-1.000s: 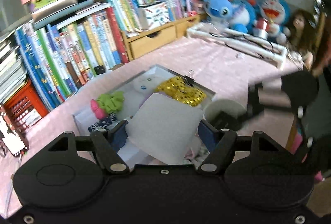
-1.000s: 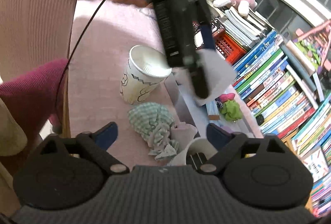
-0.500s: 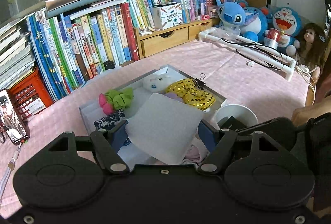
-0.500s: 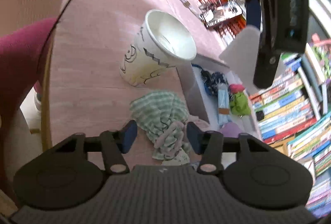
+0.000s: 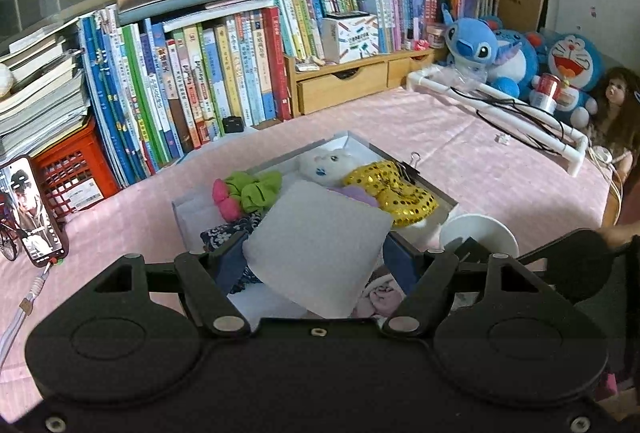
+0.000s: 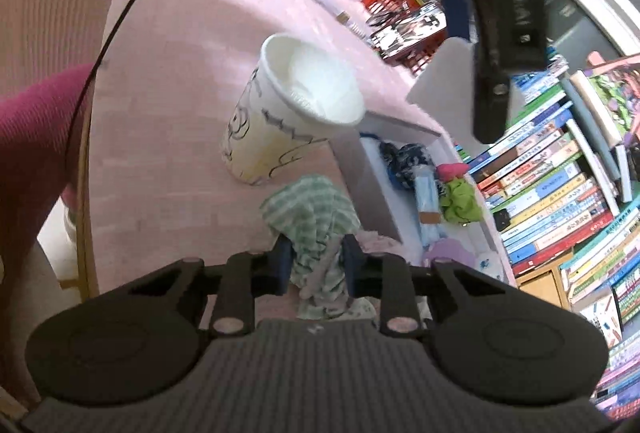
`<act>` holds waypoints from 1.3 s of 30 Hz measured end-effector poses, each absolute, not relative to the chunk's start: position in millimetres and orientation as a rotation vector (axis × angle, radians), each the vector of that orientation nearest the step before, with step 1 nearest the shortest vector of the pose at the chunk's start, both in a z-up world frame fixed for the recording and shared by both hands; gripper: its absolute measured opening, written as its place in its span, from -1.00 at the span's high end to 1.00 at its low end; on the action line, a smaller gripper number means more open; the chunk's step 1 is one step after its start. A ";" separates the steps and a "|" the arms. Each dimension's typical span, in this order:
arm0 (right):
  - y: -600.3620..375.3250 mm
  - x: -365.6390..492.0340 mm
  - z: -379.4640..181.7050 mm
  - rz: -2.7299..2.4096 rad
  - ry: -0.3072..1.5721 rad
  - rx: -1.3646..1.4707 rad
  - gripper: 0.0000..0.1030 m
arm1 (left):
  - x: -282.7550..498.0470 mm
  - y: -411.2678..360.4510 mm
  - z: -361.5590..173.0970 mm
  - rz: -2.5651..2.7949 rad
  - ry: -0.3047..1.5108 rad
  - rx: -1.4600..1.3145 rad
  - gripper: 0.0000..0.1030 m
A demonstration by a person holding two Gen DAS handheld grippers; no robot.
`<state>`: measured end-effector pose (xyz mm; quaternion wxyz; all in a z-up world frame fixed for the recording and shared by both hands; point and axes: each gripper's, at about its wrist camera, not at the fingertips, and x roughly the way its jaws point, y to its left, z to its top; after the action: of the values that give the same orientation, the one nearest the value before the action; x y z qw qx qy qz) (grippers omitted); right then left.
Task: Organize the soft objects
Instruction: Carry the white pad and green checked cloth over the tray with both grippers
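My left gripper (image 5: 316,257) is shut on a white foam sheet (image 5: 320,245) and holds it above the near end of a white tray (image 5: 182,211). The tray holds a green and pink scrunchie (image 5: 248,191), a white plush (image 5: 328,165), a yellow sequin piece (image 5: 396,191) and a dark patterned cloth (image 5: 224,233). My right gripper (image 6: 314,265) is shut on a green striped cloth (image 6: 310,211) lying on the pink table beside the tray (image 6: 360,169). The left gripper and foam sheet (image 6: 444,81) show overhead in the right wrist view.
A white paper cup (image 6: 288,109) stands next to the tray's corner and also shows in the left wrist view (image 5: 478,237). Rows of books (image 5: 208,73) line the back, with a red crate (image 5: 68,181), a phone (image 5: 34,213), wooden drawers (image 5: 344,85), plush toys (image 5: 492,53) and a white pipe frame (image 5: 500,113).
My right gripper has moved down onto the green striped cloth and closed on it. My left gripper has kept hold of the foam sheet and shifted slightly over the tray.
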<state>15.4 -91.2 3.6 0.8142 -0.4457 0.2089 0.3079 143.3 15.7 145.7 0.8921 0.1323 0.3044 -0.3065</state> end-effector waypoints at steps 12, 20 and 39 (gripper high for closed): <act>-108.9 7.7 52.3 0.614 0.358 -0.741 0.43 | 157.0 24.5 157.7 -0.577 0.602 0.202 -0.38; -134.9 25.3 77.1 0.537 0.341 -0.516 0.43 | 175.4 30.5 155.8 -0.500 0.610 0.132 -0.38; -209.4 101.3 98.7 0.368 0.471 -0.096 0.42 | 221.5 21.5 124.4 -0.479 0.766 0.097 -0.38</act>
<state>101.3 -209.4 98.7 0.9545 -0.0473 0.2322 0.1813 221.5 21.5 124.4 0.8987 0.0470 0.3697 -0.2313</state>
